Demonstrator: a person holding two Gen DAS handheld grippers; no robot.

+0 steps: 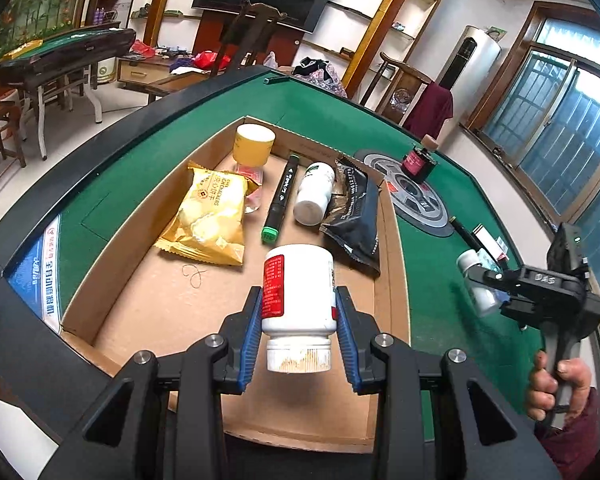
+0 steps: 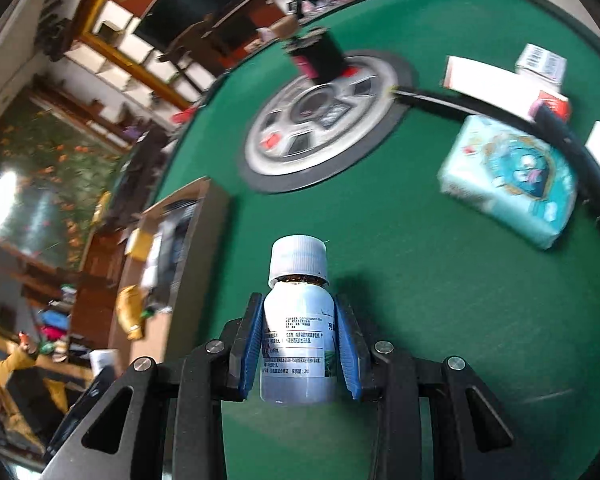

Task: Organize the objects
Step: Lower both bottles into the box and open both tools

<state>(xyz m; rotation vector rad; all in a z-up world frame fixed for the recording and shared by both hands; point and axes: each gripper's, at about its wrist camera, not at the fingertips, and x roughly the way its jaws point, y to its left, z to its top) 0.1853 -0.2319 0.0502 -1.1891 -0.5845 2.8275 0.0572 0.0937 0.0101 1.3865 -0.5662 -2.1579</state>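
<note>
My left gripper (image 1: 298,312) is shut on a white pill bottle with a red label (image 1: 298,292), cap toward the camera, held above the cardboard box (image 1: 112,240). In the box lie a yellow snack bag (image 1: 210,216), a yellow-capped jar (image 1: 252,148), a black marker with green ends (image 1: 279,198), a white bottle (image 1: 314,194) and a black packet (image 1: 356,216). My right gripper (image 2: 300,320) is shut on a small bottle with a white ribbed cap (image 2: 296,320), over the green felt. The left wrist view shows that gripper (image 1: 480,284) at right, held by a hand (image 1: 556,384).
On the green table (image 2: 420,280) sit a round grey centre console (image 2: 320,120), a dark ink bottle (image 2: 320,56) on it, a teal tissue pack (image 2: 508,184), a black pen (image 2: 460,104) and small boxes (image 2: 496,84). Chairs, shelves and another table stand beyond.
</note>
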